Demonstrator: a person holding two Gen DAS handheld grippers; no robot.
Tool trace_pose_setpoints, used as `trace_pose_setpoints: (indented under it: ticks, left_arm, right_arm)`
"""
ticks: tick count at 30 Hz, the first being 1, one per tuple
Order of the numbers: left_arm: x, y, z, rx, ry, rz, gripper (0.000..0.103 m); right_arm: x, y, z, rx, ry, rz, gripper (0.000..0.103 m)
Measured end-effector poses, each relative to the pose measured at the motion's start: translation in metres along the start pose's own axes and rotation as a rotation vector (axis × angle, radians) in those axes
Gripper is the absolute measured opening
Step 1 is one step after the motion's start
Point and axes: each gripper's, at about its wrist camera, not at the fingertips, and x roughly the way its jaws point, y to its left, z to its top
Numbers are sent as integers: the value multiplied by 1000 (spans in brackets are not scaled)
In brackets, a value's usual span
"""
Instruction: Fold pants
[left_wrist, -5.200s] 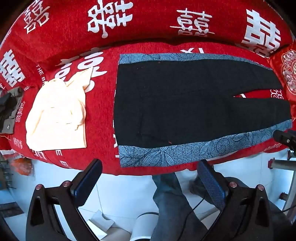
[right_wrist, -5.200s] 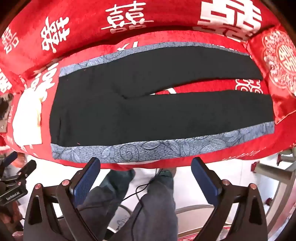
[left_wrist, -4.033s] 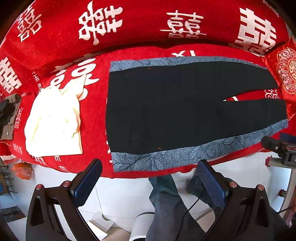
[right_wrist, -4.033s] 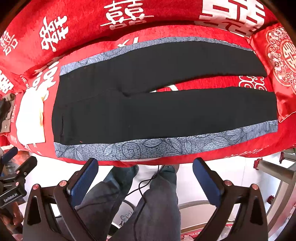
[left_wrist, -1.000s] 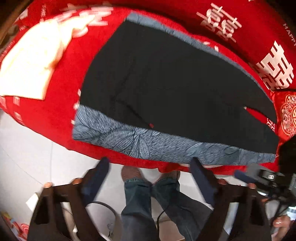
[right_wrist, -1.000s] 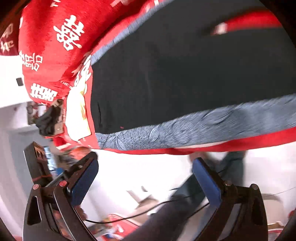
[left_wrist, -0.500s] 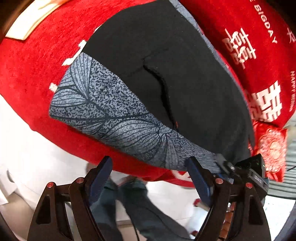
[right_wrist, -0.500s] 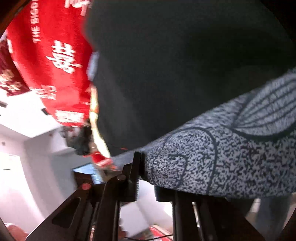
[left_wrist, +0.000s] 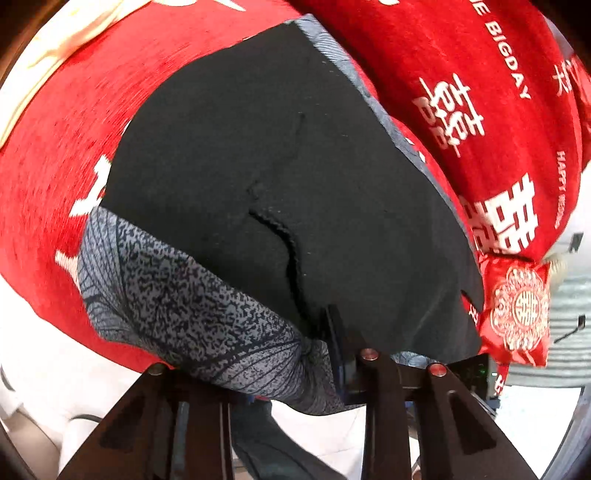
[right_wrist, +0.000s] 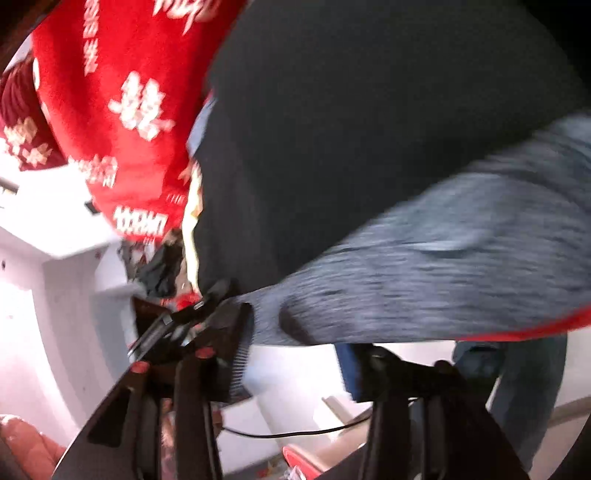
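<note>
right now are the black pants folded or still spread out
Spread: the black pants with grey leaf-print side stripes lie flat on the red cover; only the near edge is pinched.

Right claw (right_wrist: 291, 332) grips pants (right_wrist: 424, 258) grey hem; view blurred.

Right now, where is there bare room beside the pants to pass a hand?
Free: red cover between the pants and the cream garment. Crowded: near edge, where the left gripper pinches the grey band; the cushion borders the far end.
</note>
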Motion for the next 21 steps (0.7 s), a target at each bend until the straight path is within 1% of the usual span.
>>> trace_pose_setpoints:
  ticks: [2, 3, 5, 6, 7, 8, 9, 10, 12, 14, 16, 18, 19, 20, 21]
  left_arm:
    - [1, -5, 3, 22, 9, 5, 32]
    - [1, -2, 1, 33, 14, 8, 32]
    - [5, 0, 2, 47, 33, 32, 32]
    - [6, 4, 5, 47, 37, 38, 32]
    - [3, 11, 4, 48, 37, 40, 29]
    - [4, 12, 4, 47, 38, 42, 23]
    - [3, 11, 6, 44, 36, 43, 23]
    - [3, 6, 9, 43, 32, 51, 23]
    - [-6, 0, 13, 49, 15, 72, 23]
    - [-20, -16, 22, 45, -15, 80, 23]
    - [-30, -31, 32, 44, -34, 87, 23]
    - [-38, -56, 52, 60, -57, 106, 23]
    - [-39, -58, 55, 65, -63, 108, 23]
    - [-42, -71, 70, 77, -86, 113, 23]
    - [-43, -75, 77, 81, -96, 112, 23]
  right_arm:
    - [-13, -20, -3, 63, -52, 17, 50]
    - [-16, -26, -3, 83, -74, 32, 50]
    - [-23, -39, -2, 129, -118, 84, 50]
    - [-26, -47, -2, 173, -145, 135, 43]
    - [-28, -53, -2, 218, -168, 173, 30]
    - [-33, -58, -3, 266, -195, 196, 7]
    - [-38, -56, -4, 273, -204, 193, 7]
    - [-43, -45, -3, 244, -203, 159, 7]
    - [-54, -8, 2, 94, -159, 41, 7]
    - [-67, 28, 13, -22, -112, -14, 7]
    - [-78, 61, 30, -111, -60, -53, 7]
    - [-84, 88, 53, -181, -14, -71, 7]
    - [-87, 102, 67, -207, 5, -72, 7]
    - [-91, 108, 80, -224, 17, -67, 7]
    - [-93, 119, 97, -240, 30, -63, 7]
